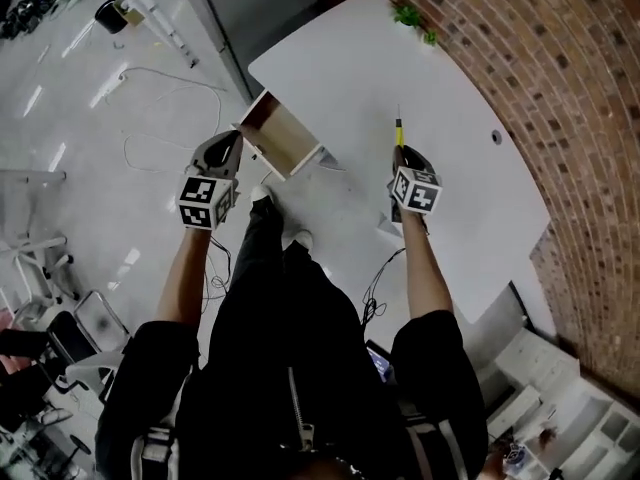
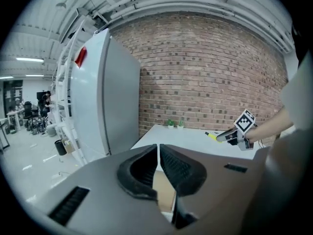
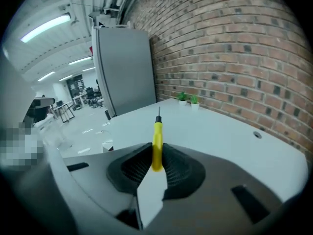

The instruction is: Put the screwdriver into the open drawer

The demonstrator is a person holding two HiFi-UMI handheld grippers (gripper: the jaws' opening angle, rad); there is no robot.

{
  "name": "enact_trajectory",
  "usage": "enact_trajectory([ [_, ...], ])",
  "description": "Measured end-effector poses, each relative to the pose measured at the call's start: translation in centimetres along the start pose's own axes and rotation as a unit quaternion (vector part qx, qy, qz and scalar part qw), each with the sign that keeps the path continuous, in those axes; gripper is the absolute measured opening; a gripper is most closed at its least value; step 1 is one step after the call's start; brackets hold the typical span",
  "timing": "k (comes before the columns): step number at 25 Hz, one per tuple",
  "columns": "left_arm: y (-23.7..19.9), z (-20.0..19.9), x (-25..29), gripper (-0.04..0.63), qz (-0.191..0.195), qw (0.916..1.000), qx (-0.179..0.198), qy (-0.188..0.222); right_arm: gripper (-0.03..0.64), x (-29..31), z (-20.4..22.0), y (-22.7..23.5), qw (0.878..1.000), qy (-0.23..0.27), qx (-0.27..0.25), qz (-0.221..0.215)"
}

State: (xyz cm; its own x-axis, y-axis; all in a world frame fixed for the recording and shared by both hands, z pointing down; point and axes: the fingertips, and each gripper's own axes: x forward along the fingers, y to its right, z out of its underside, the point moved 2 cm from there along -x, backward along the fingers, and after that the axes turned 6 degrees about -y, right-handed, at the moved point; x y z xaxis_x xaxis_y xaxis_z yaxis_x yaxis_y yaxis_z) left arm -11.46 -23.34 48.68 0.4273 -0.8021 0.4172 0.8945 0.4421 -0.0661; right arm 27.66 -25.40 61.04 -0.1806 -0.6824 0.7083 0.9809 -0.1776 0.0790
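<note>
- My right gripper's (image 3: 156, 163) jaws clamp the yellow screwdriver (image 3: 157, 136) by its handle, tip forward for carrying.
- My left gripper (image 2: 158, 168) sits closed and empty, just before the open drawer (image 2: 165, 192).
- Head view: the screwdriver hangs over the table (image 1: 450, 98), apart from the drawer.

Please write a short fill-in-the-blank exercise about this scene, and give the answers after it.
1. The right gripper holds a ____ screwdriver.
2. The wall beside the table is made of ____.
3. The small plants at the table's far end are ____.
Answers: yellow; brick; green.
</note>
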Motion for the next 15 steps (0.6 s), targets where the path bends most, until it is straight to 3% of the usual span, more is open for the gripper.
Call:
enact_trajectory([
  [9,-5.6,2.5,-5.6,0.034,-0.074,0.9966,-0.036,0.008,0.075,4.5,-3.0,-13.3,0.991,-0.012,-0.081,-0.107],
  [15,-9.1,3.9,-6.8,0.034,-0.101,0.9929,-0.062,0.007,0.075,7.3,-3.4,-20.7,0.980,-0.033,-0.126,-0.152],
])
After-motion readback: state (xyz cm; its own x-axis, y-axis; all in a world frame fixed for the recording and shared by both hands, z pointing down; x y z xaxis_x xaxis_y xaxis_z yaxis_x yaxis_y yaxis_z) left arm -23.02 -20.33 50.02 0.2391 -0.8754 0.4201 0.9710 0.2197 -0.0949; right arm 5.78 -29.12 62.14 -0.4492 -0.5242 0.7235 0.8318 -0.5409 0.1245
